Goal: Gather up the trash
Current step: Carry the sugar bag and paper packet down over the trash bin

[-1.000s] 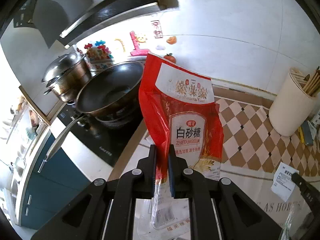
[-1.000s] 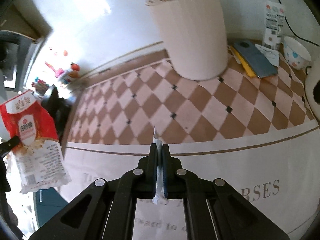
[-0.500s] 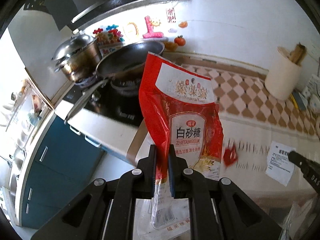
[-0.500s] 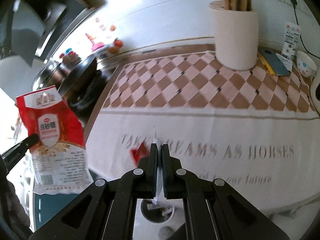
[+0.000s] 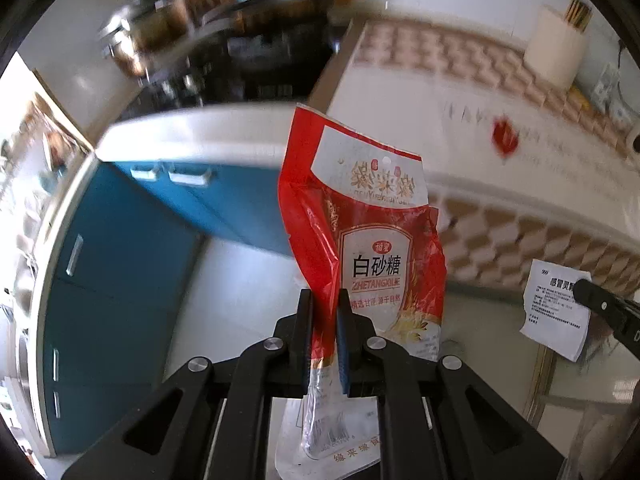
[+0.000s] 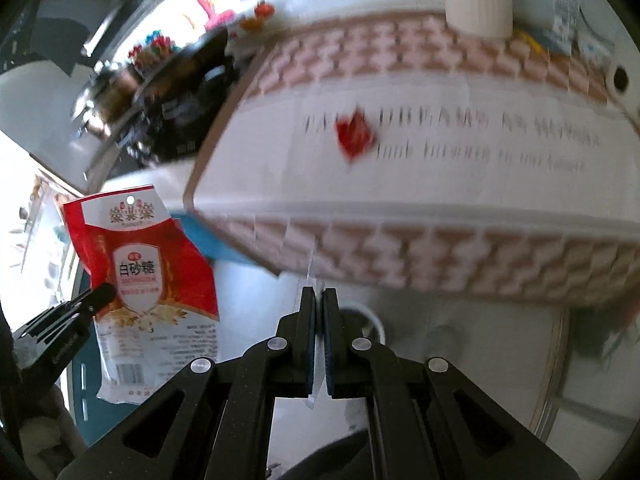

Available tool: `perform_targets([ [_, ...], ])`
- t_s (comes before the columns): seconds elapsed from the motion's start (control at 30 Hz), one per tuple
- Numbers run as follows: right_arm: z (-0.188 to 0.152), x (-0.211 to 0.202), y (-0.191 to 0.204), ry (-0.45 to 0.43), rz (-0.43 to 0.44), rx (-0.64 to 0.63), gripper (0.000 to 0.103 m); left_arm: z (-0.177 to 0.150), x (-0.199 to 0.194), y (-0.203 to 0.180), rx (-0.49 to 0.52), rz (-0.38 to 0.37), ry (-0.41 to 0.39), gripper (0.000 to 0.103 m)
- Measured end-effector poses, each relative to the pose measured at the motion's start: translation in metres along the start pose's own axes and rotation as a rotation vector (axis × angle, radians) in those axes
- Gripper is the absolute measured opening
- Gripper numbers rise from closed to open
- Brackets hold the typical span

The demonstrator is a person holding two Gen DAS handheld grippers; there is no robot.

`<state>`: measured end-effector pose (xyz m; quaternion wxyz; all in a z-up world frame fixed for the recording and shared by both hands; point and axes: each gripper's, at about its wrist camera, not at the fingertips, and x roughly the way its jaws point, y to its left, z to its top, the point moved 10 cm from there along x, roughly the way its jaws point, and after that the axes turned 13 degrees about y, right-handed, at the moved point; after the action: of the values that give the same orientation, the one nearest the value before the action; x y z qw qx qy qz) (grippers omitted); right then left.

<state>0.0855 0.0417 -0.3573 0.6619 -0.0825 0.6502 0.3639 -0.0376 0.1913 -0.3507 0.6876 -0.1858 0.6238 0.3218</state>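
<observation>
The left gripper [image 5: 325, 336] is clamped on the lower part of a red sugar bag [image 5: 368, 240], which is held upright, off the desk and over the floor in front of the blue cabinet [image 5: 132, 264]. The right gripper [image 6: 319, 336] is closed on a thin white paper slip [image 6: 316, 364], seen edge-on there; in the left view the printed slip [image 5: 556, 312] is seen flat at that gripper's tip. Both pieces are carried clear of the desk [image 6: 440, 184], where a small red scrap [image 6: 356, 134] is left lying on the lettered cloth. The step in hand is judged to be carrying both pieces to a bin. A white round rim [image 6: 374, 320] is seen just beyond the right gripper, low on the floor, possibly the bin, but it cannot be told for sure. For a clean drop, each piece should be brought right over the opening before the grip is let go, since light film and paper can drift; the tall bag should be lowered first so it is not caught on the rim. Both views are blurred: the stove [image 5: 256, 60], pots and cloth lettering are hard to read. The bag's bottom edge is cut off behind the left gripper, and how much slip is gripped is not shown.
</observation>
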Motion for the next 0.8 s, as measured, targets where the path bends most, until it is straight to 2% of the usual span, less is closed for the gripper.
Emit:
perform_targets([
  [0.13, -0.036, 0.048, 0.0, 0.083, -0.019, 0.02, 0.003, -0.015, 0.054, 0.0, -0.012, -0.021, 0.092, 0.007],
  [0.3, -0.06, 0.116, -0.011, 0.186, -0.042, 0.037, 0.003, -0.034, 0.148, -0.01, -0.047, -0.046, 0.233, 0.008],
  [0.47, -0.07, 0.197, -0.034, 0.26, -0.07, 0.051, 0.003, -0.048, 0.258, -0.029, -0.067, -0.064, 0.356, 0.008],
  [0.6, -0.075, 0.277, -0.06, 0.316, -0.079, 0.063, 0.003, -0.06, 0.349, -0.047, -0.068, -0.075, 0.441, 0.008],
  [0.8, -0.086, 0.387, -0.089, 0.387, -0.073, 0.065, 0.003, -0.073, 0.46, -0.066, -0.063, -0.07, 0.53, 0.008],
])
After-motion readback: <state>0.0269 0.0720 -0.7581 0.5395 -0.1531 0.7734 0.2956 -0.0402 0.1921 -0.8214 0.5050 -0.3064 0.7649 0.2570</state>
